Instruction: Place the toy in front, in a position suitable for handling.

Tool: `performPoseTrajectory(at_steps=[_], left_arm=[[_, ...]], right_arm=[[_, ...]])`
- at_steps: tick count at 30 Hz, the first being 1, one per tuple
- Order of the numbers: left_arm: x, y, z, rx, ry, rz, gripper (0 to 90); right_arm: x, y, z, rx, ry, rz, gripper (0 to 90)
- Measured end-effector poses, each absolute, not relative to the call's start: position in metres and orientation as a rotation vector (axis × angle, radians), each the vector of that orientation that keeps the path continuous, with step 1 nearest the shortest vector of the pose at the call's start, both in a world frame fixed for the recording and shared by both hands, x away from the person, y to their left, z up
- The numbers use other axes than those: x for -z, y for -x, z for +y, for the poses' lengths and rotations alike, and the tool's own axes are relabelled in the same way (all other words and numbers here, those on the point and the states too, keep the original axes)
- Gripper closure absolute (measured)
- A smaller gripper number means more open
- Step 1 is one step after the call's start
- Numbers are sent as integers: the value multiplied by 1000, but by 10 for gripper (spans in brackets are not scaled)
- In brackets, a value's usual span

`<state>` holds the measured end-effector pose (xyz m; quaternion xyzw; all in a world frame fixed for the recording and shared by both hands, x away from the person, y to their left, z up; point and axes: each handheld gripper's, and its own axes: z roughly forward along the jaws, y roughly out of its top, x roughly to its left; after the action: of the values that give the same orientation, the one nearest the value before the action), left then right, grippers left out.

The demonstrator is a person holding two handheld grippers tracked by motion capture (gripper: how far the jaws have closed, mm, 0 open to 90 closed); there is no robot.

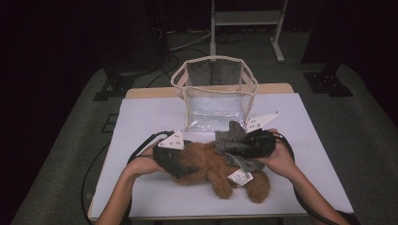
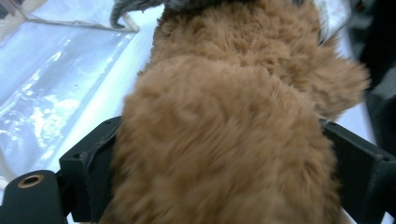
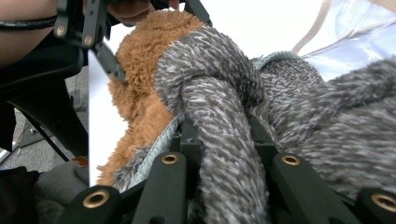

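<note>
White table (image 1: 141, 117) at frame centre, clear bag (image 1: 217, 93) behind. Lower left, your left gripper (image 1: 180, 161) straddles the brown plush toy (image 1: 211, 164), jaws wide; right of centre, your right gripper (image 1: 244, 143) clamps its grey scarf (image 1: 232, 136).

Brown plush toy (image 1: 206, 161), grey scarf (image 1: 232, 136)
</note>
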<state>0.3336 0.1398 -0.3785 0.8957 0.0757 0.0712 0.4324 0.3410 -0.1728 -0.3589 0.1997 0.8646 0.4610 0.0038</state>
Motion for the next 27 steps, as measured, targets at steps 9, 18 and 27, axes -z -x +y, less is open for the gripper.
performPoseTrajectory(at_steps=[9,18,27], left_arm=[[380,-331,146,-162,-2221,217,69],[384,-329,154,-109,-2194,234,34],[391,-327,154,-91,-2202,220,93]], right_arm=[[364,-321,-180,-1468,-606,2695,741],[368,-311,-181,-1483,-587,2703,744],[367,-303,-180,-1475,-557,2702,744]])
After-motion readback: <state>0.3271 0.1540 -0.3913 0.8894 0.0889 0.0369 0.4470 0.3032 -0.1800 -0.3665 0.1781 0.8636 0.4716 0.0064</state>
